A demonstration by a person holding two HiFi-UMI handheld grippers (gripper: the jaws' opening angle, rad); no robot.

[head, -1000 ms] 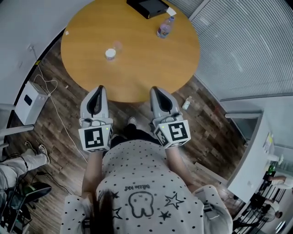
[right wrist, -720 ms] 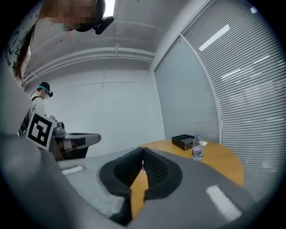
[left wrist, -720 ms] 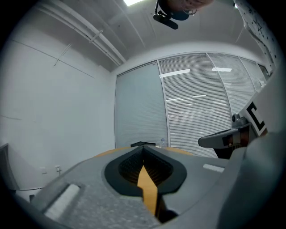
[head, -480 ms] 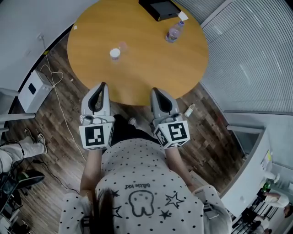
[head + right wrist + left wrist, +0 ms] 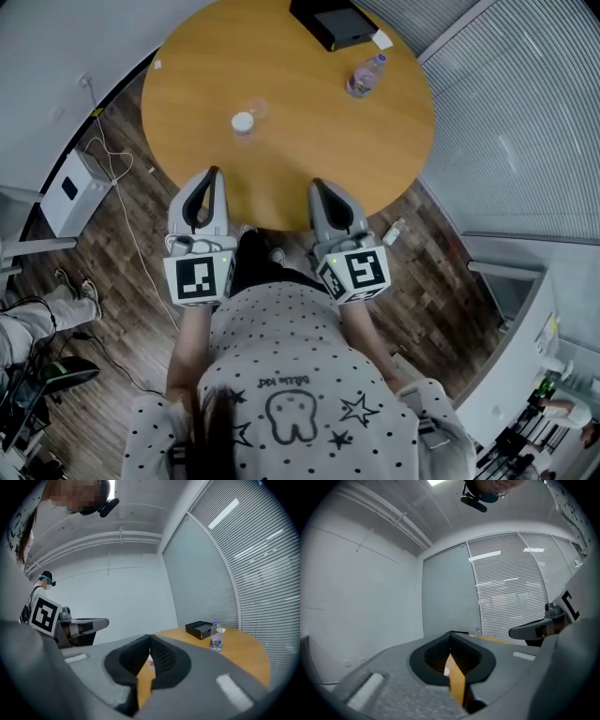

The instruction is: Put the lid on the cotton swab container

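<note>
Since a second ago the whole scene has slid a little to the right and downward in the head view, while both tongs keep their place at the near table edge. The small round cotton swab container point(image 5: 243, 122) with a white top stands upright in the upper centre-left of that view, on the round orange-brown wooden table point(image 5: 309, 141). Touching it at the upper right is a faint clear round thing point(image 5: 258, 109), maybe the lid; it is too small to tell.

From above the container looks round, so I judge that no long axis needs alignment. It lies straight ahead of the left gripper point(image 5: 213, 173) and slightly to its right, and both are well apart. The right gripper point(image 5: 314, 184) is farther away, with the container up and to the left of it. So the left one is the nearer. Both tongs are closed with nothing between the jaws.

The clear plastic bottle point(image 5: 364, 77) and the flat black box point(image 5: 333, 21) are at the far right of the table, out of the way.
</note>
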